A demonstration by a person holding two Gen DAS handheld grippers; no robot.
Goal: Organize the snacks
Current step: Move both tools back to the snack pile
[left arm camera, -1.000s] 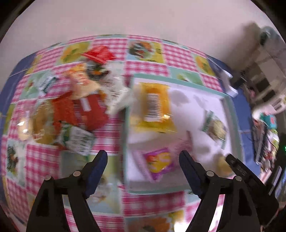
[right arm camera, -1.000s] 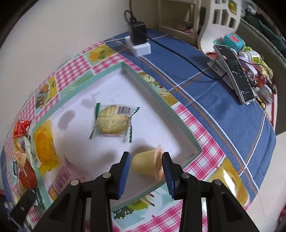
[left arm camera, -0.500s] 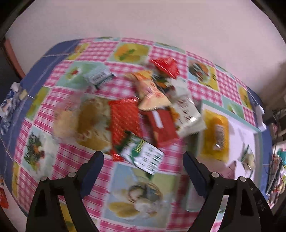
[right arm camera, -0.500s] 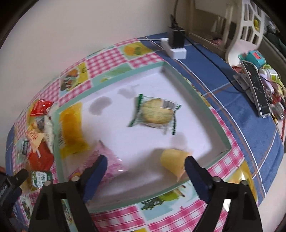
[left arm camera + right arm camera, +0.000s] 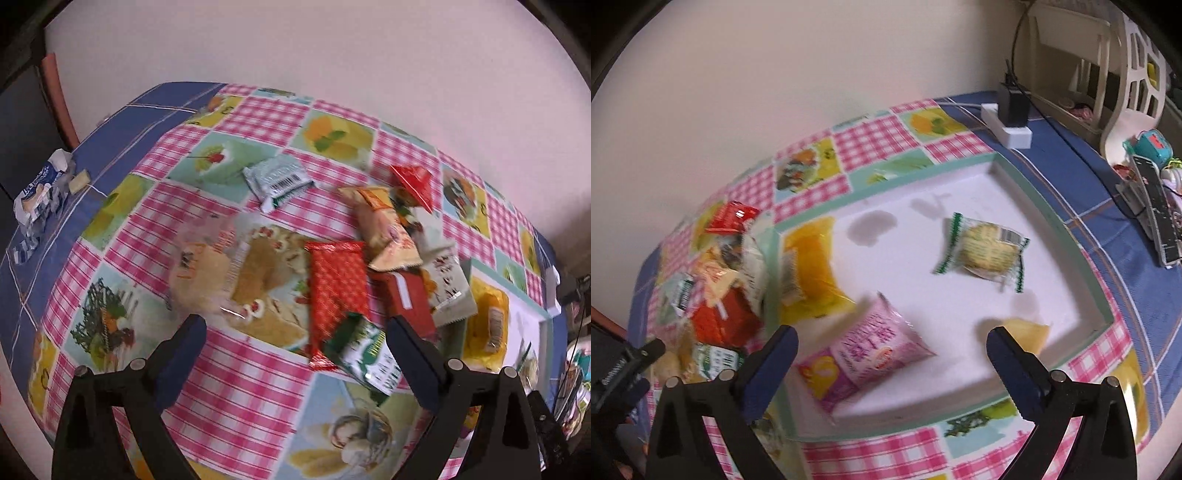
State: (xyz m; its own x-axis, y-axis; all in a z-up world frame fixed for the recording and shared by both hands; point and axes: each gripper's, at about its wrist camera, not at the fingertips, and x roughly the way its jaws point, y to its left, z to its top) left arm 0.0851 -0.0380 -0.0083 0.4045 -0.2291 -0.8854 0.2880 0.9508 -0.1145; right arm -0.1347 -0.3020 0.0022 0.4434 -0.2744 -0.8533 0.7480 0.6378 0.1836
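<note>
Both sets of jaws have just been opening and stand spread, gripping nothing. Below the right gripper (image 5: 892, 345) a pink packet (image 5: 866, 350) lies in the tray (image 5: 1067, 245) (a yellow one (image 5: 1030, 332) beside it); the left gripper (image 5: 295, 332) hovers over the snack pile (image 5: 373, 258) on the tablecloth (image 5: 236, 398).

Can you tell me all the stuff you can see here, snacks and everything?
tray: one, white with green rim, on the tablecloth
snacks in tray: four; yellow pack, pink pack, green-edged cookie, small yellow piece
snack pile: several, red, orange, green and white, beside the tray
silver-green pack: one, lying apart from the pile
tablecloth: one, pink check with pictures
power strip: one, white, behind the tray
left gripper: open, empty
right gripper: just opened, empty
</note>
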